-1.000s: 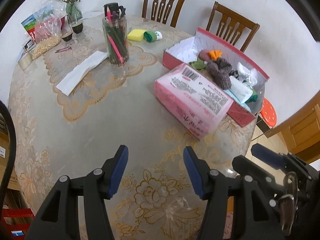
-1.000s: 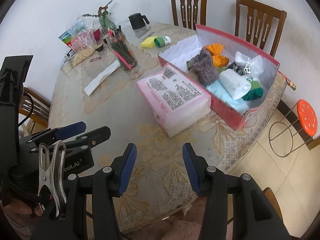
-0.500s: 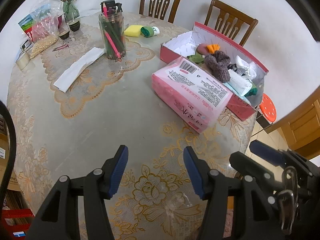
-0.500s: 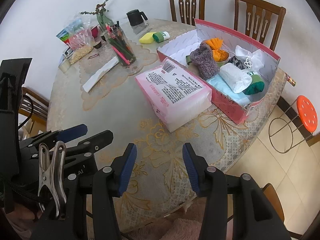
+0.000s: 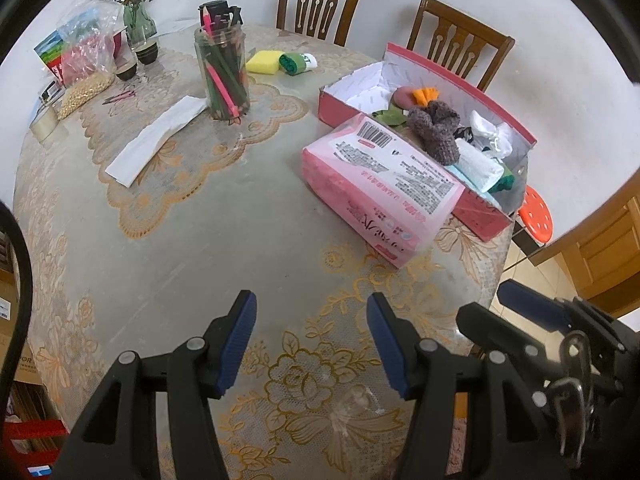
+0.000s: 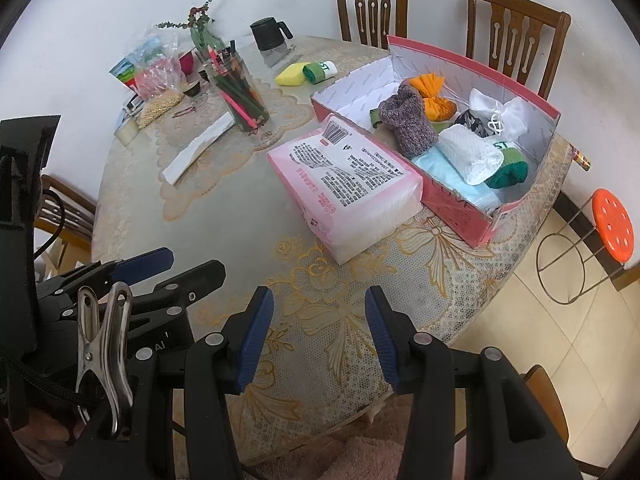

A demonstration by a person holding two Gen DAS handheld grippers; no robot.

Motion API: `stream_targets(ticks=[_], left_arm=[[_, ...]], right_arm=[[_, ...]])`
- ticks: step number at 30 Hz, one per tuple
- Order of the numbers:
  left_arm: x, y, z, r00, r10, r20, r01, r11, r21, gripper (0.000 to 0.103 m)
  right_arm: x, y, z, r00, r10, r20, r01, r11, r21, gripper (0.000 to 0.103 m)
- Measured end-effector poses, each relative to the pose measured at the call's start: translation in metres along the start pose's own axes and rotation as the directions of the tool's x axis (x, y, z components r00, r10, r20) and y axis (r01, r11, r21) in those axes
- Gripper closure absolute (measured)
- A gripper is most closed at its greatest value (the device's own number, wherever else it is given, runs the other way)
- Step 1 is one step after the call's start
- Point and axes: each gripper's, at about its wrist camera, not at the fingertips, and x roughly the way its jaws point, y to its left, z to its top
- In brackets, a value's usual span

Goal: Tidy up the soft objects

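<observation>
A pink cardboard box (image 5: 480, 216) (image 6: 456, 208) stands open at the table's right side. It holds a grey knitted sock (image 5: 434, 132) (image 6: 406, 124), a white rolled towel (image 6: 472, 156), an orange cloth (image 6: 434, 96) and other soft items. A pink tissue pack (image 5: 380, 196) (image 6: 344, 184) lies against the box's near side. Farther back lie a yellow sponge (image 5: 262, 62) (image 6: 290, 74) and a green roll (image 5: 294, 63). My left gripper (image 5: 310, 308) and right gripper (image 6: 319, 300) hover side by side over the table's near edge, both open and empty.
A jar of pencils (image 5: 224, 76) and a white folded cloth (image 5: 156, 136) sit on the lace mat at the left. Bags, small cups and a vase crowd the far left. Two wooden chairs (image 5: 320, 12) stand behind the table, an orange stool (image 6: 612, 224) to its right.
</observation>
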Motion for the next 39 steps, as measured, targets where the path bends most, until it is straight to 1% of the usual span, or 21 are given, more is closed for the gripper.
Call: stream_targets(ticks=[39], left_arm=[[0.002, -0.008, 0.001, 1.0, -0.013, -0.009, 0.013, 1.0, 0.014, 0.043]], right_arm=[[0.002, -0.011, 0.0, 1.0, -0.002, -0.003, 0.002, 1.0, 0.023, 0.054]])
